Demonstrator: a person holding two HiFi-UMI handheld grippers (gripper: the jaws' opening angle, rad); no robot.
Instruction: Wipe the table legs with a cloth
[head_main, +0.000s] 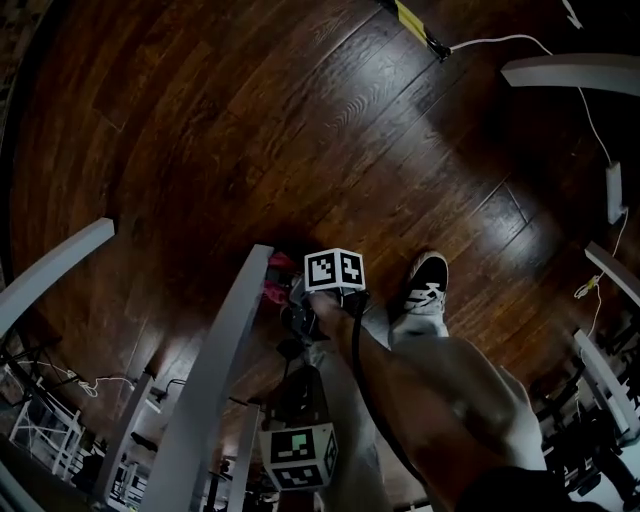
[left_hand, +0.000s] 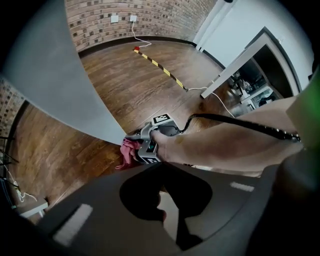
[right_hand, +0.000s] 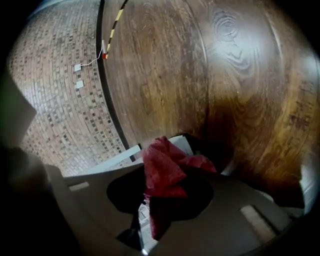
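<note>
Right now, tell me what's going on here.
A person is wiping a table leg with a handheld gripper. The right gripper has its fingers shut on a red cloth and presses it against the pale leg low down, close to the wood floor. The left gripper is held back above it, fingers together with nothing between them. The person's shoe stands just beside the leg.

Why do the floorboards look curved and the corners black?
Wide-angle lenses: the right gripper view bulges the wooden floor inside a dark round rim, red cloth half shadowed; the left gripper view bends the brick wall likewise; the head view is dim, with sheen patches on the floor.
</note>
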